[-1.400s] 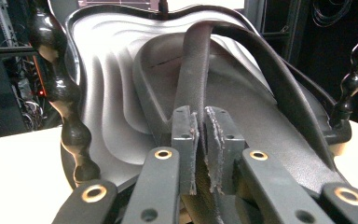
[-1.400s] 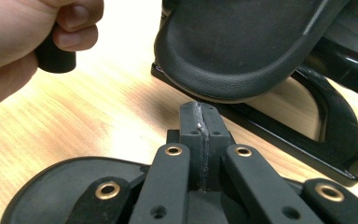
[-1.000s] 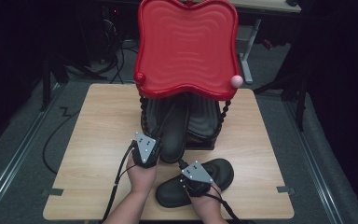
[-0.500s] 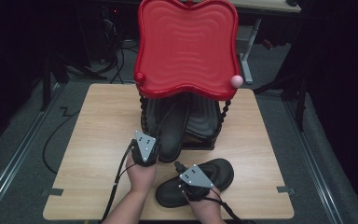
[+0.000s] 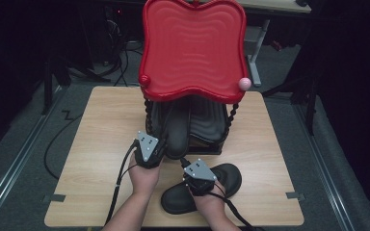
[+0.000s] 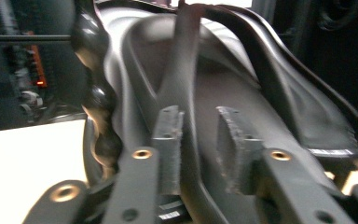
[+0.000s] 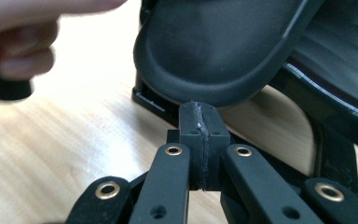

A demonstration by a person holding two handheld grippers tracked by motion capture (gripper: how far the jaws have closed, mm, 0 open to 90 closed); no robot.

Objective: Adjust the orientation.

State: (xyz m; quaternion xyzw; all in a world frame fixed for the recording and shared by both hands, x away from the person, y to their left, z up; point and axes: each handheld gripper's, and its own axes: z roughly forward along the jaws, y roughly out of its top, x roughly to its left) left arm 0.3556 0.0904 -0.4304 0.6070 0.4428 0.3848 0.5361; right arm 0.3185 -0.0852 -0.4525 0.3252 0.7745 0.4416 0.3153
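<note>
A black sandal [image 5: 178, 127] lies toe-in on the black lower shelf of a rack, under a red wavy tray [image 5: 192, 48]. My left gripper [image 5: 164, 150] reaches over this sandal's [image 6: 270, 107] heel end. Its jaws have just been opening and now stand apart [image 6: 200, 116], the strap [image 6: 182, 60] running up from beside the left pad, neither pad pressing on it. A second black sandal [image 5: 229, 175] lies on the table under my right hand. My right gripper [image 5: 187, 162] is shut with nothing in it [image 7: 200, 109], pointing at the shelved sandal's rounded heel [image 7: 223, 42].
The rack stands at the middle back of the wooden table [image 5: 101, 125] on black twisted posts [image 5: 231, 120], one close by at the left [image 6: 95, 93]. A pink ball [image 5: 244, 83] and a red ball [image 5: 144, 79] sit on the tray's front corners. Dark floor surrounds the table.
</note>
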